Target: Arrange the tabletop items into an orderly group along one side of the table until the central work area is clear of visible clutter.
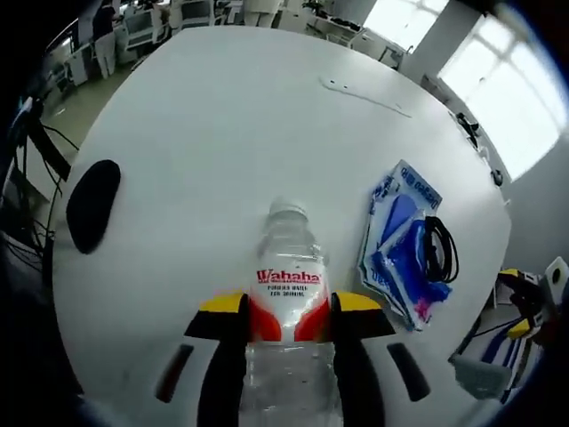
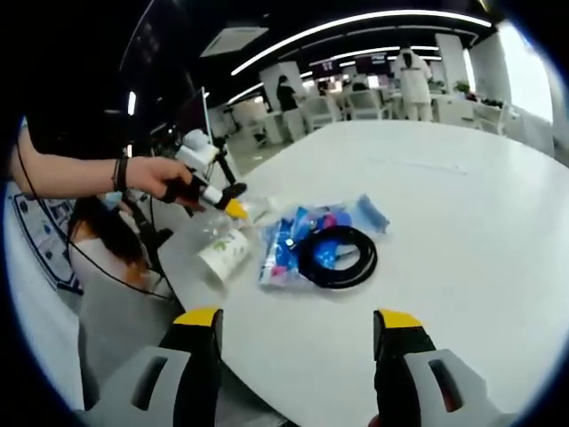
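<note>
Bottle (image 1: 289, 294) labelled "Wahaha", left gripper (image 1: 289, 316) clamped

room: open office | windows (image 1: 498, 80): bright | ceiling light strips (image 2: 356, 22) | desks (image 2: 373, 102) behind

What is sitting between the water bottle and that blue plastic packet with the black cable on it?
Nothing: in the left gripper view, only bare white table separates the water bottle from the blue packet under the black cable.

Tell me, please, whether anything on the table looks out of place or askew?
Nothing looks spilled or damaged. The bottle is tipped on its side in the left gripper, not standing. A black cable lies loosely coiled on the blue packet, and a black pad sits apart near the table edge.
</note>
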